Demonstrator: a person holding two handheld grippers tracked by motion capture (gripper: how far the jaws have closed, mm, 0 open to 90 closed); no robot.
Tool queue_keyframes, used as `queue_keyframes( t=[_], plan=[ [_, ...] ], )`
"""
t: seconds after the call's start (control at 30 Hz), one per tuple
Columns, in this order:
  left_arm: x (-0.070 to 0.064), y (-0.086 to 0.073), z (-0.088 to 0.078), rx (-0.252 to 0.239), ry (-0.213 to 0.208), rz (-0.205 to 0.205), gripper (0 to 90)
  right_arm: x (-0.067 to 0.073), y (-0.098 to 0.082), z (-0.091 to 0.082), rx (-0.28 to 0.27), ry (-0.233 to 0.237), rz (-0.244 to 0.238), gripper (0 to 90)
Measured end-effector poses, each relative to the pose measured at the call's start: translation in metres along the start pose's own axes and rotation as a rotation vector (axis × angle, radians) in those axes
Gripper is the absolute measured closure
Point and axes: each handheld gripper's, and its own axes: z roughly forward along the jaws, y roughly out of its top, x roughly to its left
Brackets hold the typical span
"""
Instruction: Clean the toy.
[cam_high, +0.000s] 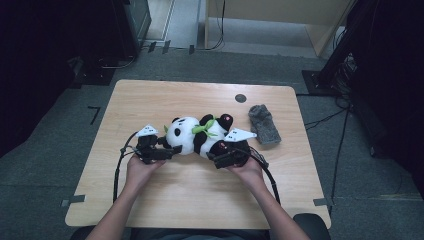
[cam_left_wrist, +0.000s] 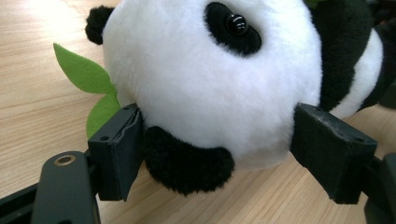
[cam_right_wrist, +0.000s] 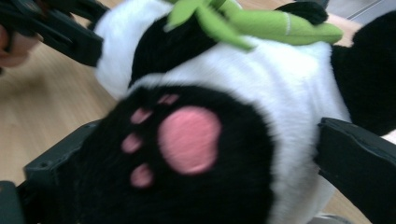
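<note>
A plush panda (cam_high: 192, 135) with a green leaf scarf lies on its side in the middle of the wooden table (cam_high: 200, 200). My left gripper (cam_high: 170, 150) is at its head. In the left gripper view, both pads of that gripper (cam_left_wrist: 217, 135) press the white head (cam_left_wrist: 210, 84) just above a black ear. My right gripper (cam_high: 222, 152) is at the panda's lower body. In the right gripper view its jaws (cam_right_wrist: 201, 154) stand wide apart around a black foot with pink paw pads (cam_right_wrist: 187, 140). The foot hides most of the left jaw.
A grey fuzzy cloth piece (cam_high: 264, 124) lies on the table just right of the panda. A small dark round mark (cam_high: 240, 98) sits near the far edge. Cables trail from both grippers toward the front edge. Grey carpet surrounds the table.
</note>
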Motion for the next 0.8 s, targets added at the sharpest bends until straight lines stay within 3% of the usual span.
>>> queue_keyframes(
  t=[0.07, 0.13, 0.27, 0.37, 0.43, 0.5, 0.6, 0.7, 0.8],
  plan=[
    [0.0, 0.0, 0.0, -0.006, -0.003, -0.004, 20.8, 0.002, -0.002, 0.002, -0.001, -0.028, -0.031, 0.2],
    [0.0, 0.0, 0.001, -0.009, -0.004, -0.009, 20.8, 0.003, -0.003, 0.004, 0.01, -0.066, -0.058, 6.1],
    [0.0, 0.001, 0.002, -0.02, -0.011, -0.025, 20.8, -0.002, -0.005, 0.005, -0.013, -0.06, -0.036, 13.8],
    [0.0, 0.002, 0.002, -0.02, -0.012, -0.02, 20.7, -0.005, -0.004, 0.002, -0.009, -0.055, -0.01, 25.6],
    [-0.001, 0.004, 0.003, -0.014, -0.01, 0.012, 19.0, -0.006, -0.001, -0.002, -0.006, -0.056, -0.004, 39.4],
    [-0.003, 0.004, 0.003, -0.01, -0.008, 0.046, 14.2, -0.006, 0.003, -0.006, -0.003, -0.06, 0.006, 47.1],
    [-0.006, 0.005, 0.0, -0.036, -0.004, 0.091, 8.6, -0.01, 0.009, -0.011, -0.012, -0.054, 0.035, 51.2],
    [-0.005, 0.007, -0.007, -0.081, -0.027, 0.103, 4.7, -0.014, 0.015, -0.02, -0.023, -0.042, 0.067, 52.2],
    [-0.005, 0.006, -0.012, -0.087, -0.038, 0.122, 2.8, -0.018, 0.024, -0.03, -0.039, -0.019, 0.122, 52.1]
  ],
)
